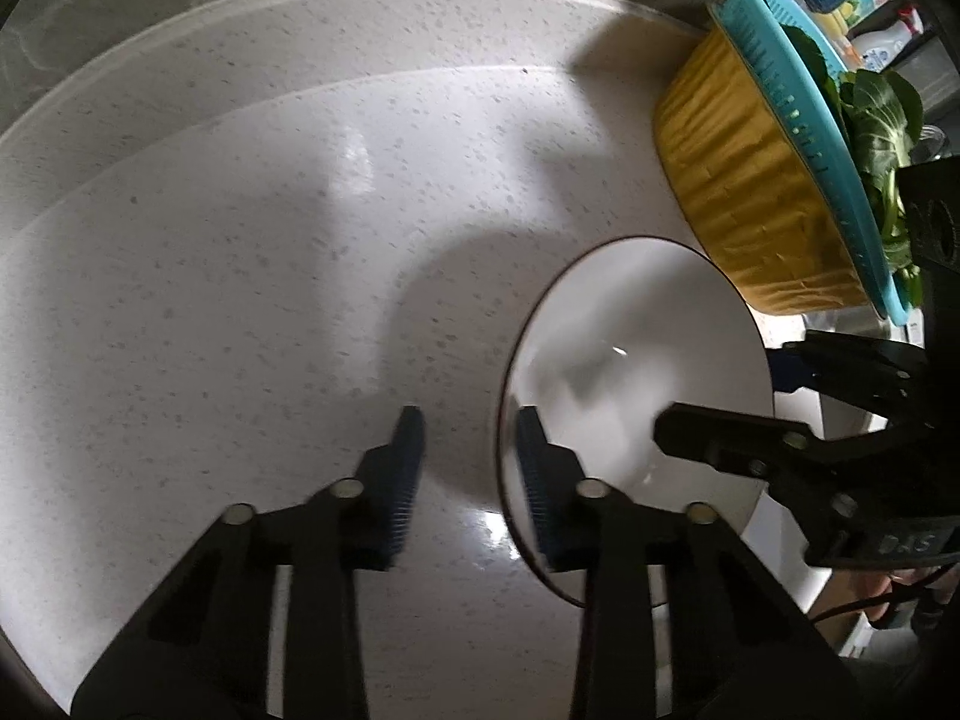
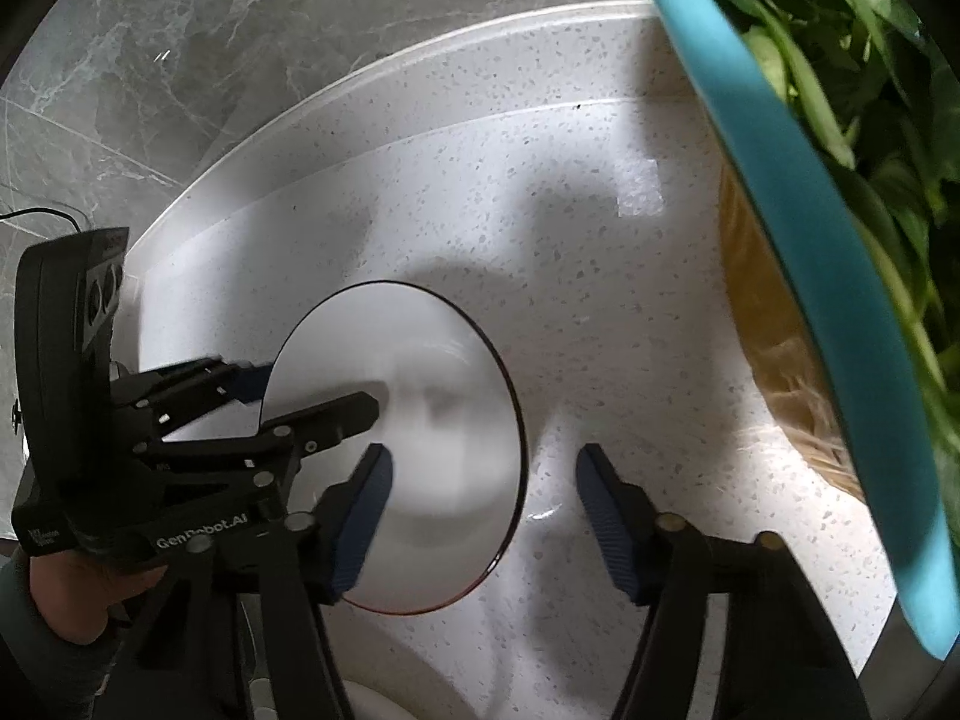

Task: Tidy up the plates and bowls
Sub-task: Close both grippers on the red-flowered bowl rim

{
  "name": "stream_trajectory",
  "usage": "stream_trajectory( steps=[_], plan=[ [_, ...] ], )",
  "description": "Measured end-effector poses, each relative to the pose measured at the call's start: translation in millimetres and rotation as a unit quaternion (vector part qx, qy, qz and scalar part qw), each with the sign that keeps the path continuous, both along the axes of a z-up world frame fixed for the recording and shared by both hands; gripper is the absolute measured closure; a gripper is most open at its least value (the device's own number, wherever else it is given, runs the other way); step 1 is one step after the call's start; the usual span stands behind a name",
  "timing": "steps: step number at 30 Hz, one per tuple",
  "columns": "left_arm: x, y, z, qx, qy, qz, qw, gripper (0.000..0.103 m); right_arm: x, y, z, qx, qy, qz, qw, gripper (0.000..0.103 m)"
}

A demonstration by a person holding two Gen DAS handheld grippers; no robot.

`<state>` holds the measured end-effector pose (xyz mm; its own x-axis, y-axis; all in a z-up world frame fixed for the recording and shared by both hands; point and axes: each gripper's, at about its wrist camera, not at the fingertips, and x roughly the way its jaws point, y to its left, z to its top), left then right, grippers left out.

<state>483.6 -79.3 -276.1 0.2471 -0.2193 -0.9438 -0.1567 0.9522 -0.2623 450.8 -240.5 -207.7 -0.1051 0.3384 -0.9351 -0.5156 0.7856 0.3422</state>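
1. Left wrist view: I am holding the left gripper [image 1: 469,420] pointed steeply down with its jaws partly apart. They are straddling the near left rim of the white bowl [image 1: 630,348], one pad inside and one outside, and I cannot see either pressing yet.
2. I am poising the right gripper [image 2: 483,456] wider, straddling the opposite rim in the same way and gripping nothing.
3. Sitting upright on the speckled counter [image 1: 240,240] between the two grippers, the bowl is offering no long axis, being round, and neither hand is standing nearer.
4. Beyond it, a teal colander [image 2: 780,180] of greens [image 2: 870,90] is resting in a yellow basket [image 1: 750,180]. Only the right wrist view is showing the gap between bowl and basket.
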Motion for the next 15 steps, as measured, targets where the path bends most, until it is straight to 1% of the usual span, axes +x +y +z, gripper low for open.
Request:
stream_trajectory(
  steps=[2, 3, 4, 5, 7, 15],
  plan=[
    [0.4, -1.8, -1.8, -0.011, 0.002, -0.005, 0.9999, 0.084, -0.6, 2.6, -3.6, -0.001, 0.004, 0.004, 1.0, 0.06],
    [1.2, -2.6, -2.9, -0.015, 0.004, -0.006, 0.9999, 0.084, -1.1, 3.2, -4.7, -0.005, 0.003, 0.004, 1.0, 0.062],
    [1.6, -3.3, -3.7, -0.019, 0.006, -0.007, 0.9998, 0.086, -0.8, 2.2, -5.4, -0.006, 0.001, 0.003, 1.0, 0.066],
    [1.5, -3.4, -3.8, -0.019, 0.006, -0.007, 0.9998, 0.087, 0.2, 1.3, -5.9, -0.008, 0.001, 0.002, 1.0, 0.076],
    [1.0, -0.2, -2.3, -0.025, 0.006, -0.005, 0.9997, 0.087, 2.6, -2.5, -7.2, -0.01, 0.006, -0.003, 1.0, 0.086],
    [-2.1, 2.1, 0.8, -0.033, 0.013, 0.005, 0.9994, 0.088, 4.3, -2.9, -8.0, -0.013, 0.007, -0.004, 1.0, 0.088]
  ],
)
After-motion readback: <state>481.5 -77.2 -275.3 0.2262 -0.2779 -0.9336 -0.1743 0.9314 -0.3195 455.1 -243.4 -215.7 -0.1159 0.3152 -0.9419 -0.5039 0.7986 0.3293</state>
